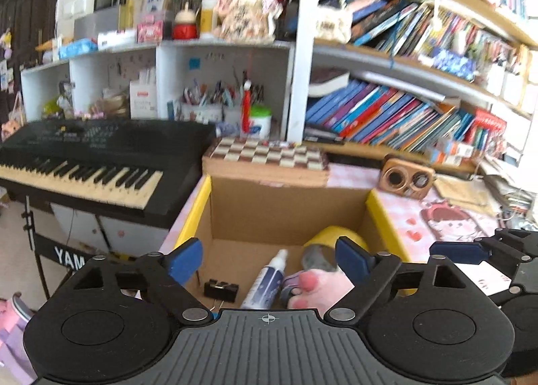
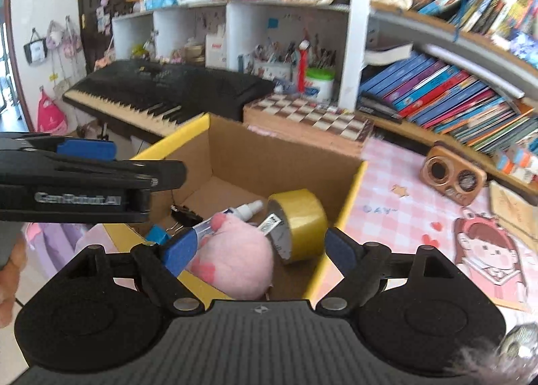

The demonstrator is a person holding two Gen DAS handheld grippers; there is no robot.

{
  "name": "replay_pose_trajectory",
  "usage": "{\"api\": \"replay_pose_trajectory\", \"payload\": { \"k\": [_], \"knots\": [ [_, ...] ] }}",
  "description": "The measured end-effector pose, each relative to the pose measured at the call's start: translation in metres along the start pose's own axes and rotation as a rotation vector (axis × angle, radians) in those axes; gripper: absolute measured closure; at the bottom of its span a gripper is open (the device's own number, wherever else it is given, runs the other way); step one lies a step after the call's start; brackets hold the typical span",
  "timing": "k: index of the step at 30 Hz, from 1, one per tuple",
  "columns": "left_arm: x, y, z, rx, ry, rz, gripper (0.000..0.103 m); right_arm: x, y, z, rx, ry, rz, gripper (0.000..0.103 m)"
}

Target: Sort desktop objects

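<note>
**Both tongs empty above the filled box**

A keyboard [image 1: 94,163], chessboard [image 1: 269,153] and small wooden speaker [image 1: 407,180] ring the cardboard box [image 1: 285,210] on the pink surface [image 2: 403,203]. Inside lie a yellow tape roll [image 2: 299,223], spray bottle [image 1: 265,281], black binder clip [image 1: 220,289] and a pink plush, possibly a paw [image 2: 232,257]. Left tongs [image 1: 269,259] and right tongs [image 2: 259,250] gape wide, gripping nothing.

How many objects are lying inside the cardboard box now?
4 visible: black binder clip at left, white-and-blue spray bottle in the middle, pink plush paw beside it, yellow tape roll at right. More may be hidden underneath.
</note>
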State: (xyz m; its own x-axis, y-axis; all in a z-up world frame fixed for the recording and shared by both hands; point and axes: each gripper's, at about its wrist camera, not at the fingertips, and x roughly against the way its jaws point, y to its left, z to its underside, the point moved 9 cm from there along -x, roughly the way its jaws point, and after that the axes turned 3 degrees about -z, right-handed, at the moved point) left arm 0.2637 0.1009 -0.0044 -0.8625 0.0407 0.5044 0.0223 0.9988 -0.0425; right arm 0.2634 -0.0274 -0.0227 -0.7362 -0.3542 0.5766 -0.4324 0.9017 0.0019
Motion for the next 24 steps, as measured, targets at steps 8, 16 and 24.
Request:
{"api": "replay_pose_trajectory", "payload": {
  "k": [8,16,24],
  "knots": [
    [0.049,-0.018,0.003,-0.030,-0.064,0.010,0.007,0.057,-0.023,0.018,-0.070,-0.081,0.106,0.020],
    [0.078,-0.025,0.040,-0.035,-0.027,-0.022,0.004,0.111,-0.040,0.056,-0.179,-0.142,0.239,0.018],
    [0.102,-0.039,0.075,-0.048,0.008,-0.060,0.003,0.146,-0.040,0.110,-0.247,-0.118,0.324,0.017]
  ]
}}
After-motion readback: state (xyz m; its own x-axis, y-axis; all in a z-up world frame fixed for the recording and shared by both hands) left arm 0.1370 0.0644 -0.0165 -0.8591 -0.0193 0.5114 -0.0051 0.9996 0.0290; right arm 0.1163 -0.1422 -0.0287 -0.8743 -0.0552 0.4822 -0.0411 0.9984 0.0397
